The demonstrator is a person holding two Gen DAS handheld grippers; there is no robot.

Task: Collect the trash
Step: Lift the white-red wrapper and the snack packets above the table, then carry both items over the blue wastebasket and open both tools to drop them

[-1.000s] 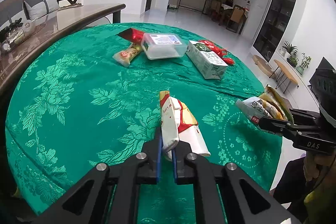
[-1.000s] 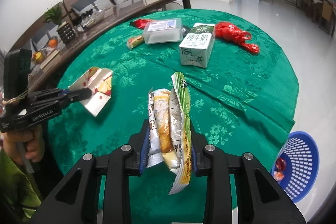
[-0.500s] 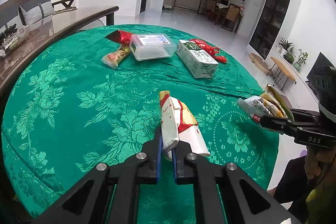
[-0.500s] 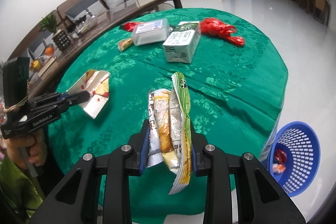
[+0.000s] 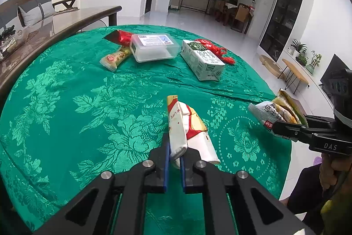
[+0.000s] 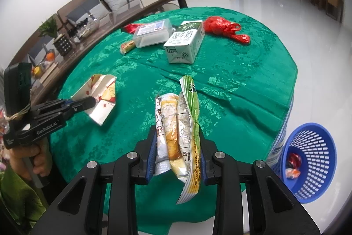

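Round worktop [image 5: 66, 107] under green floral cloth. At its far side: clear lidded box [image 5: 154, 47], milk carton [image 5: 202, 61] on its side, red plastic bag [image 6: 222, 28], red wrapper [image 5: 120, 36], small snack packet [image 5: 115, 56]. Blue basket [image 6: 308, 160] on white floor.

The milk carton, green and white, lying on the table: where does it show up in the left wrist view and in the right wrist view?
Left wrist view: milk carton lies upper right of centre, just right of the clear plastic box.
Right wrist view: milk carton lies upper centre, again just right of the clear plastic box.
Shared landmark: the red plastic bag beside the carton.
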